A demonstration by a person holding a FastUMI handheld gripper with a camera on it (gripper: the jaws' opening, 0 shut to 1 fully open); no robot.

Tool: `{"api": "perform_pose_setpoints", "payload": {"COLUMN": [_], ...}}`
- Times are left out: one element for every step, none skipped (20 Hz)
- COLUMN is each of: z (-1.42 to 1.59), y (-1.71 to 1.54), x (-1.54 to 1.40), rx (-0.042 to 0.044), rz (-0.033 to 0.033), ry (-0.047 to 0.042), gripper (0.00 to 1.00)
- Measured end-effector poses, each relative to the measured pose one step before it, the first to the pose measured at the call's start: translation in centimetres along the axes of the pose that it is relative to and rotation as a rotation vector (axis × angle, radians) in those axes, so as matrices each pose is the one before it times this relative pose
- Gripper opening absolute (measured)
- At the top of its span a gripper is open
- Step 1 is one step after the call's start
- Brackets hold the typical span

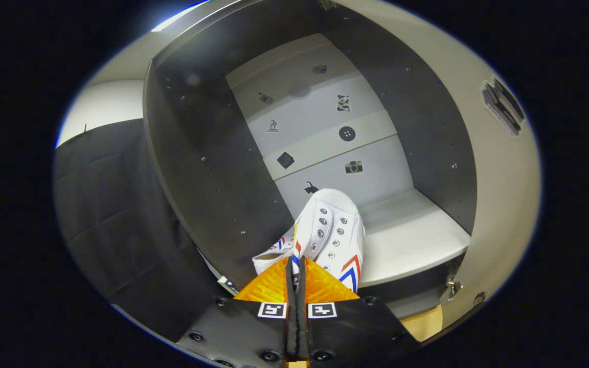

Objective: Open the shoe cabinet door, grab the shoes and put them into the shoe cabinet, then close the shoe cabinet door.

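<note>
1. Cloth point(110, 204), black and creased, hangs left of the cabinet point(212, 179).
2. Cabinet stands open, its dark left side wall point(207, 153) running from beside the fingers to the back.
3. Back panel point(320, 133) is pale and carries small dark stickers (a camera, a button and a cat shape among them).
4. Shoe point(330, 230), white with eyelets and red and blue stripes, sits just ahead of the fingers; its toe points at the back panel, over the left end of the shelf point(412, 240).
5. Gripper point(296, 266) has its fingers drawn close together, pinching the shoe's rear edge between them.
6. Shelf, white, reaches rightward from the shoe to the right wall point(432, 133).
7. Door point(499, 163) stands swung open on the right, with a hinge point(452, 287) near its lower end.
</note>
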State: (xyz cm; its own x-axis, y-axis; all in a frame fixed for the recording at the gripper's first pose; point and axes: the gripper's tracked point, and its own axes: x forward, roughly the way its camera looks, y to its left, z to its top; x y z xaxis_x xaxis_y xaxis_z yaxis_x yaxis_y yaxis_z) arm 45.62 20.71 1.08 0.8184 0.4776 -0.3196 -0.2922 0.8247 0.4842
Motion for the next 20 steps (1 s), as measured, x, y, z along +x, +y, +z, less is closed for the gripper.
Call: {"api": "perform_pose_setpoints", "payload": {"z": [0.442,0.378,0.21,0.275,0.129,0.053,-0.043,-0.135,-0.103,-0.114,-0.211,0.002,-0.165,-0.019,-0.216,-0.197,-0.107,-0.455,-0.14,0.029], "y": [-0.309,-0.358,-0.386,-0.384,-0.402,-0.42,-0.365,-0.422,-0.306,-0.378,-0.367,-0.145,-0.086,-0.161,-0.171,-0.099,-0.011,0.249,0.113,0.046], "x": [0.936,0.798,0.818,0.851,0.819,0.625,0.794,0.652,0.743,0.637,0.636,0.411,0.612,0.458,0.5,0.382,0.499,-0.079,0.37,0.05], "rx": [-0.00661,-0.00657,-0.00344,-0.00202,-0.00176,-0.00368,-0.00551,-0.00748,-0.01074,-0.01334,-0.01951,-0.01672,-0.01732,-0.01064,-0.0063,-0.00456,0.00358,0.00271,-0.00737,-0.00784], "rz": [-0.00697,-0.00685,-0.00976,-0.00742,-0.0088,-0.00691,-0.00583,-0.00595,-0.00679,-0.00915,-0.00816,-0.0048,-0.00478,-0.00498,-0.00482,-0.00427,0.00414,0.00388,0.00045,-0.0074], "ry": [-0.00333,-0.00242,-0.00026,0.00025,0.00261,0.0033,0.00716,0.00854,0.0036,0.00376,0.00485,-0.00193,0.00332,0.00083,0.00456,0.00534,0.00084,0.01385,0.00184,-0.00056], "gripper": [0.01,0.01,0.01,0.01,0.01,0.01,0.01,0.01,0.01,0.01,0.01,0.01,0.01,0.01,0.01,0.01,0.01,0.01,0.01,0.01]}}
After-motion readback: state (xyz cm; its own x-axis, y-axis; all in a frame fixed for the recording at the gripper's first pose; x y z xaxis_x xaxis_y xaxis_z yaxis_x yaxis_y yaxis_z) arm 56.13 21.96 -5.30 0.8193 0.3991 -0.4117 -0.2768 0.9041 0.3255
